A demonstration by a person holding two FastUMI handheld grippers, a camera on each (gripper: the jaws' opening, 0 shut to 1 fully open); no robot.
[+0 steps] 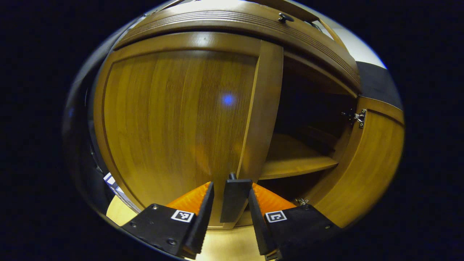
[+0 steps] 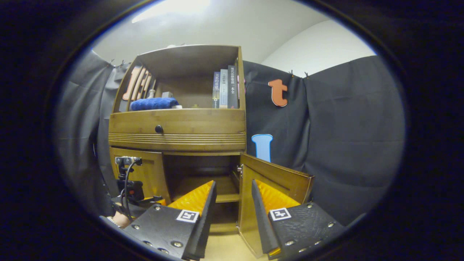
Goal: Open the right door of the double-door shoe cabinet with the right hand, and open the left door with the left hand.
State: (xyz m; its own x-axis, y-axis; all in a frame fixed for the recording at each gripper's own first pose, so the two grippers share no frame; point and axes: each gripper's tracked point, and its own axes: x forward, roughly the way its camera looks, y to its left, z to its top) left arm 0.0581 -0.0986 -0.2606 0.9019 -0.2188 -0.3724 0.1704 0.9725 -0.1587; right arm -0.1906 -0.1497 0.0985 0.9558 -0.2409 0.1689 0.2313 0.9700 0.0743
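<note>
The wooden shoe cabinet point(image 2: 177, 139) stands ahead. Its right door point(image 2: 275, 179) is swung wide open toward me, and in the left gripper view that door point(image 1: 366, 159) hangs at the right on its hinge. The left door point(image 1: 174, 119) is close in front and looks shut or barely ajar. Its black handle point(image 1: 235, 197) stands between the fingers of my left gripper point(image 1: 232, 212), with a small gap at the left finger. In the right gripper view the left gripper point(image 2: 127, 186) and a hand point(image 2: 119, 219) are at the left door point(image 2: 146, 174). My right gripper point(image 2: 232, 214) is open and holds nothing, back from the cabinet.
Inside the open half is a wooden shelf point(image 1: 293, 161). Above the doors is a drawer with a dark knob point(image 2: 158, 128). The top shelf holds books point(image 2: 224, 88) and a blue towel point(image 2: 152, 103). Black cloth wall point(image 2: 348, 145) is to the right, and the floor point(image 2: 224, 250) is pale.
</note>
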